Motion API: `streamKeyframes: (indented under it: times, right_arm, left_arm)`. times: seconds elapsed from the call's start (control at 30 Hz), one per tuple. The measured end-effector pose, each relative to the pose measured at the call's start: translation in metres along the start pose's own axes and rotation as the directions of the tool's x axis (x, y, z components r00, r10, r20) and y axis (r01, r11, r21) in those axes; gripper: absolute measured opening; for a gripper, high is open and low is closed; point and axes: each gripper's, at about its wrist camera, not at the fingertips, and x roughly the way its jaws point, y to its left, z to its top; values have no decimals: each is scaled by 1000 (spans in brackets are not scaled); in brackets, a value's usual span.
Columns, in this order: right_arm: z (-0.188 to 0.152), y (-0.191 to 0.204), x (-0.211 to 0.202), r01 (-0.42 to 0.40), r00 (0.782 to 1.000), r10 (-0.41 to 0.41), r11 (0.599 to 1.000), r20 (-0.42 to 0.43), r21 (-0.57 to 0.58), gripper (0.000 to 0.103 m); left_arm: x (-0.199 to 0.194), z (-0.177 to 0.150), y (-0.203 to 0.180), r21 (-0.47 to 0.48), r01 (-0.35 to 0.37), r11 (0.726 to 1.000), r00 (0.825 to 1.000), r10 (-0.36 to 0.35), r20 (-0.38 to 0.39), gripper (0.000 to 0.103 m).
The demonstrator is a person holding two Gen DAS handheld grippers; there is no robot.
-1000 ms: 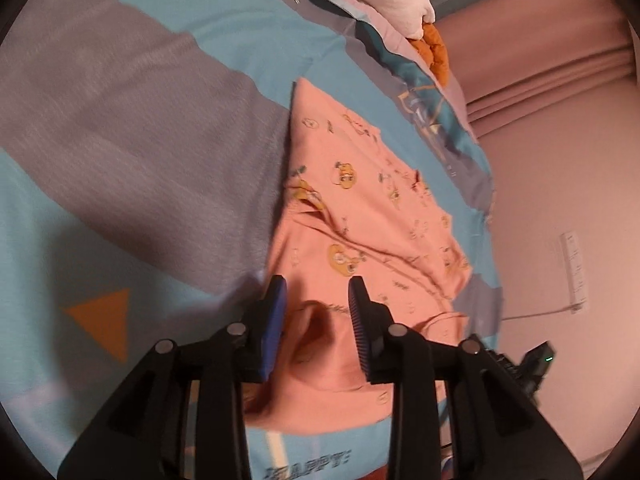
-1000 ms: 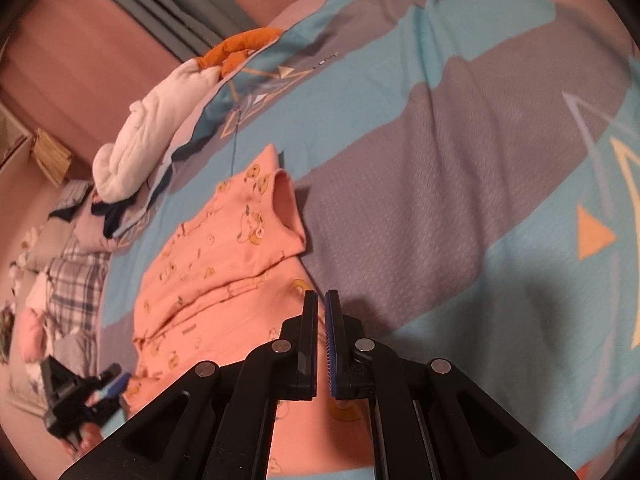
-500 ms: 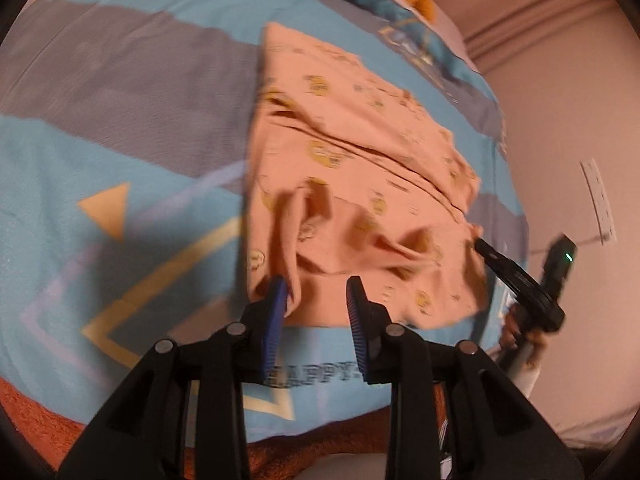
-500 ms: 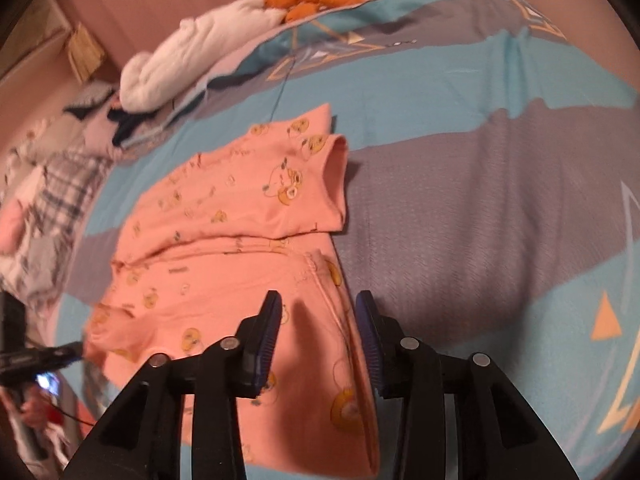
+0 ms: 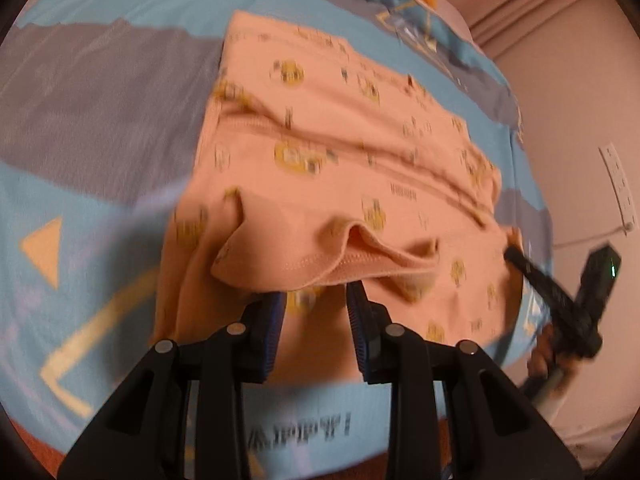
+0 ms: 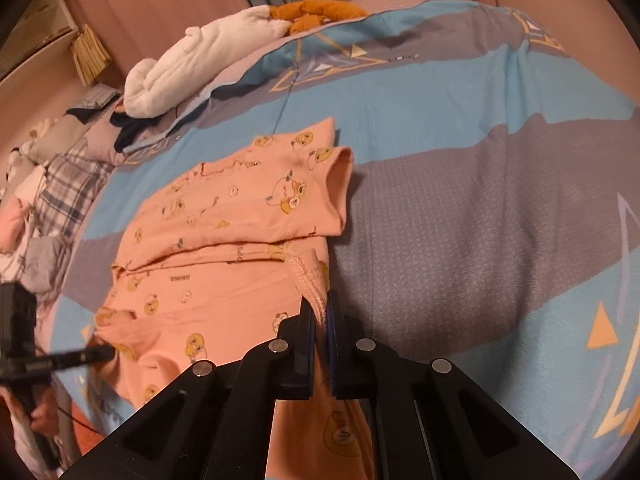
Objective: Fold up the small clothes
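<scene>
Left wrist view: the left tongs (image 5: 316, 306) stand with a wide gap between the blue pads and hold nothing. The peach garment (image 5: 340, 168), printed with yellow cartoon figures, lies spread on the bed (image 5: 100, 92), over its blue and grey cover. A raised fold of the garment's hem sits just above the left tongs' tips; contact cannot be told because of blur. At the garment's right-hand edge the other tongs show as a dark bar reaching the cloth.

Right wrist view: the right tongs (image 6: 320, 320) are nearly closed, pinching a bunched, stitched edge of the peach garment between the pads. The rest of the garment extends away from the tongs across the bed, one short sleeve folded over at its far side. Beyond the garment, a white plush bundle (image 6: 192, 68) and an orange plush item (image 6: 316, 10) lie at the bed's far edge
</scene>
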Motion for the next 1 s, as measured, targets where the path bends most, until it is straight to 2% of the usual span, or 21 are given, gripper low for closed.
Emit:
streamKeyframes:
  times: [0.1,0.2,0.3,0.4,0.5,0.77,0.87,0.9,1.0]
  right_arm:
    - [0,-1,-1,2,1000,-2,1000,6,13,6]
    - [0,-4,-3,22,1000,-23,999,18,24,4]
    - [1,-6,-6,19,999,-21,999,30,38,4]
    - [2,-8,-7,18,999,-20,999,32,46,4]
    - [2,-10,-6,16,999,-18,998,29,60,4]
    - [2,-9,-3,19,1000,-20,998,10,68,4]
    - [1,-10,-2,20,1000,-20,998,3,68,4]
    - [1,-10,-2,21,1000,-21,997,1,68,4]
    - [0,-11,-2,21,1000,-21,997,-2,73,4]
  left_arm:
    - [-1,19,-1,-2,-62,998,994,62,85,29]
    - [-10,38,4,-39,-65,997,983,71,170,32]
    - [-19,49,5,-55,-80,995,973,90,211,34]
    - [-23,54,11,-58,-107,993,970,117,212,38]
    - [-20,53,16,-43,-128,991,973,134,188,49]
    - [10,50,7,83,-166,983,980,154,128,50]
    - [19,53,8,90,-175,981,980,165,108,48]
    - [22,54,8,84,-170,982,981,161,106,44]
    - [25,57,8,81,-193,978,978,185,98,16]
